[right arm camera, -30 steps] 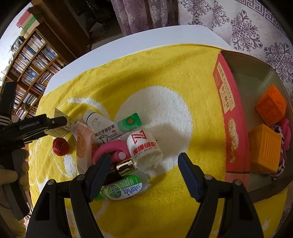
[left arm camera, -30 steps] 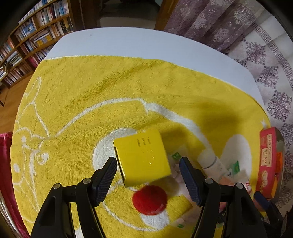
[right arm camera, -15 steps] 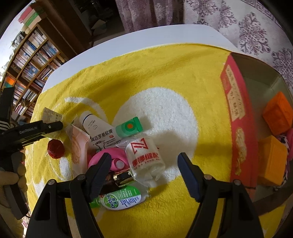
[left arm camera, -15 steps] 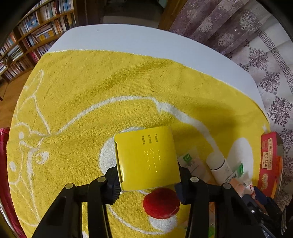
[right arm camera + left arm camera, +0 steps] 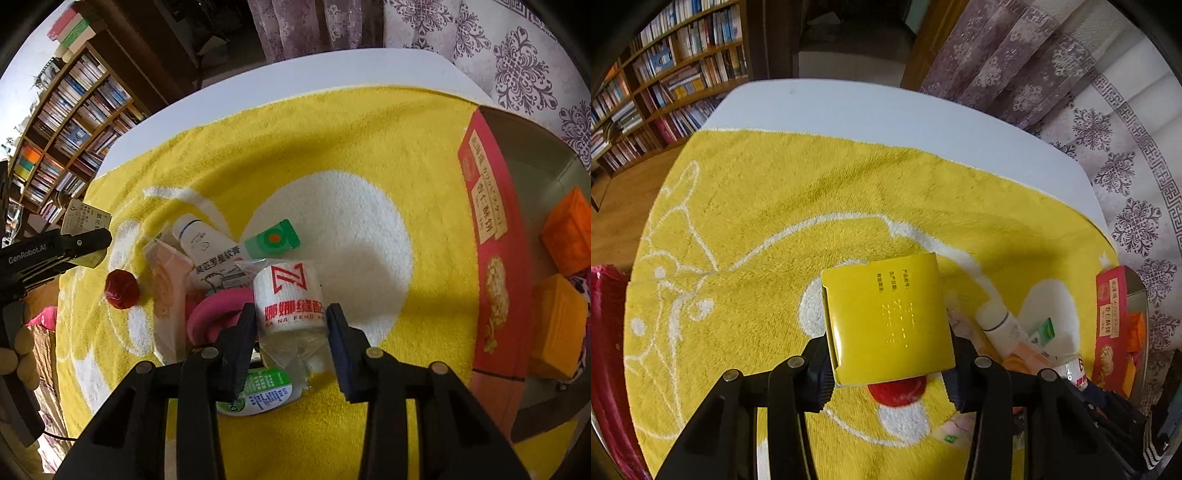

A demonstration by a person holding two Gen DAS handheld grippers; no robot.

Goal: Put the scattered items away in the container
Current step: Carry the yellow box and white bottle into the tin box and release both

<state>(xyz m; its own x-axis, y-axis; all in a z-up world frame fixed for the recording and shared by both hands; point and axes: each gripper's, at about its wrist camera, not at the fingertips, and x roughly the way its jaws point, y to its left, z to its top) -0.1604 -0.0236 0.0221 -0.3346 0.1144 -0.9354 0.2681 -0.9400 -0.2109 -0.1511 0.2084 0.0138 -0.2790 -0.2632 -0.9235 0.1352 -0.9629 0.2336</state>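
My left gripper [image 5: 888, 363] is shut on a flat yellow box [image 5: 888, 317] and holds it above the yellow towel [image 5: 775, 229]; it also shows in the right wrist view [image 5: 83, 240]. My right gripper [image 5: 291, 325] is shut on a white wrapped roll with red print [image 5: 290, 297]. The red container [image 5: 493, 258] stands at the right and holds orange blocks [image 5: 570, 236]. A pile lies beside the roll: a white tube [image 5: 207, 245], a green cap [image 5: 273, 240], a pink ring [image 5: 216, 314], a green-labelled bottle [image 5: 258, 398].
A red round piece [image 5: 122, 290] lies on the towel left of the pile. The white table [image 5: 886, 118] reaches past the towel at the far side. Bookshelves [image 5: 657, 85] stand beyond on the left, a patterned curtain [image 5: 1108, 110] on the right.
My left gripper closed on the yellow box and lifted it. My right gripper moved in over the pile and closed on the white roll.
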